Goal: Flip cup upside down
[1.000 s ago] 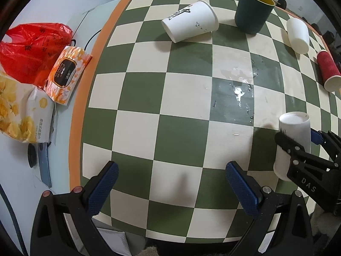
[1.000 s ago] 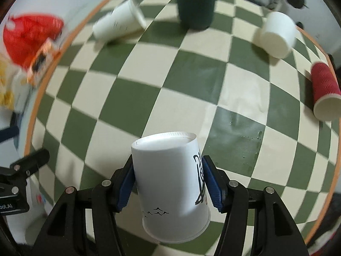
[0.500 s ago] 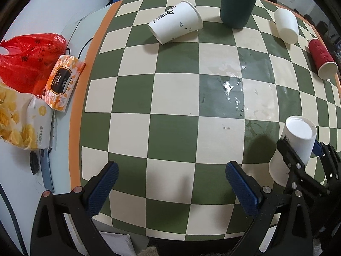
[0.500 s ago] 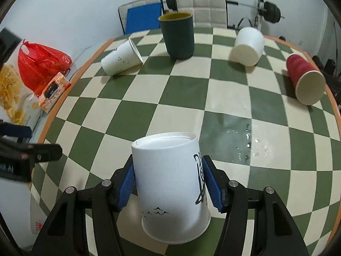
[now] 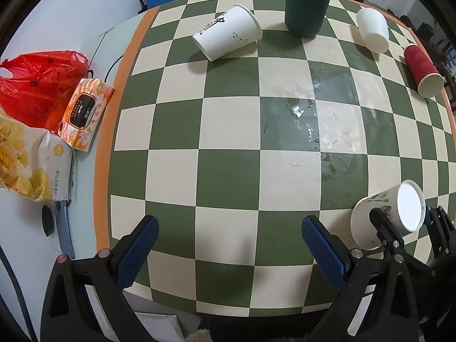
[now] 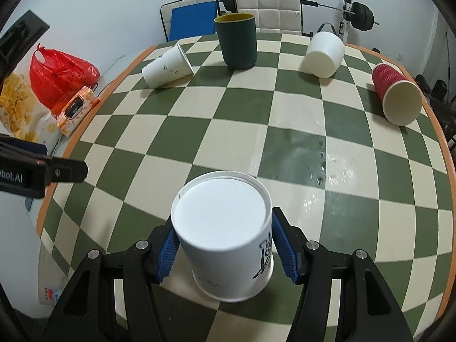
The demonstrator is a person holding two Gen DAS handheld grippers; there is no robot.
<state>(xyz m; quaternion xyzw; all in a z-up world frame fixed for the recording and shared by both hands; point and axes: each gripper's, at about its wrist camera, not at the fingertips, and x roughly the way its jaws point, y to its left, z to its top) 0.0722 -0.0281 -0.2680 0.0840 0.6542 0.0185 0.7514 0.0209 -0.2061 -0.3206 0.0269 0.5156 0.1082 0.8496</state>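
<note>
My right gripper (image 6: 225, 249) is shut on a white paper cup with black print (image 6: 225, 228). The cup is bottom up, its flat base toward the camera and its rim low over the table near the front edge. It also shows in the left wrist view (image 5: 387, 216), tilted, with the right gripper (image 5: 404, 228) around it. My left gripper (image 5: 228, 245) is open and empty above the front of the checkered table (image 5: 228, 131).
A second white printed cup (image 5: 228, 35) lies on its side at the back. A dark green cup (image 5: 306, 7) stands upright. A plain white cup (image 5: 372, 30) and a red cup (image 5: 423, 69) lie at the right. A wet patch (image 5: 316, 125) marks the middle. Bags and a wipes pack (image 5: 85, 108) sit left.
The right gripper has tilted the held cup so its base faces the camera and lowered it toward the table. The left gripper has drawn back a little.
</note>
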